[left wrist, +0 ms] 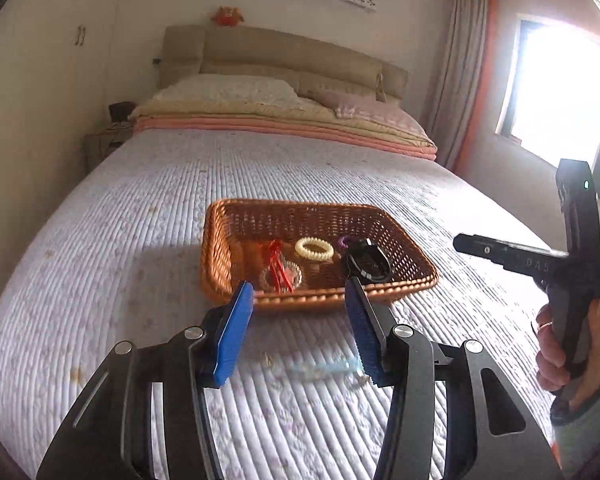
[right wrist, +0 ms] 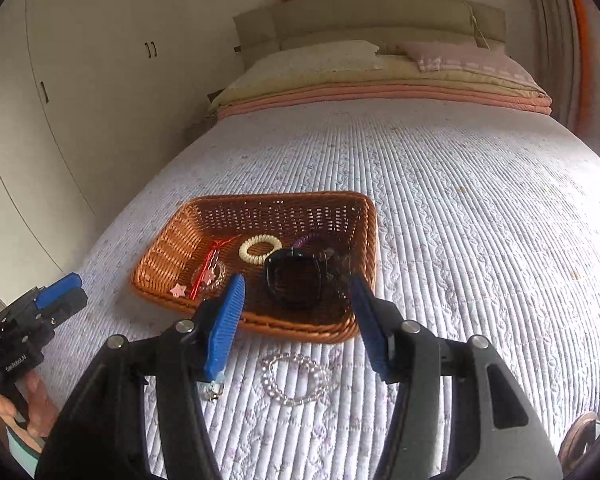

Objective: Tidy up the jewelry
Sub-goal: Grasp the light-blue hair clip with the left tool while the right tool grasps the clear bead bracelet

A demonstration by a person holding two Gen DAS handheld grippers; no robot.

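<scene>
An orange wicker basket (left wrist: 216,240) (right wrist: 160,256) sits on the bed. In it lie a cream bead bracelet (left wrist: 314,249) (right wrist: 260,249), a red cord piece (left wrist: 277,266) (right wrist: 206,268), a pink star clip (right wrist: 179,290), a purple bracelet (right wrist: 306,240) and a black band (left wrist: 366,264) (right wrist: 294,280). A clear bead bracelet (right wrist: 294,378) lies on the quilt between my right gripper's open fingers (right wrist: 296,320). A pale blue piece (left wrist: 320,368) lies blurred on the quilt by my open left gripper (left wrist: 300,324). Both grippers are empty.
The quilted white bedspread (right wrist: 460,220) stretches to folded blankets (left wrist: 284,120) and pillows (right wrist: 328,56) at the headboard. Wardrobe doors (right wrist: 60,100) stand left, a window (left wrist: 560,92) right. The right gripper's handle (left wrist: 576,264) shows in a hand at the right.
</scene>
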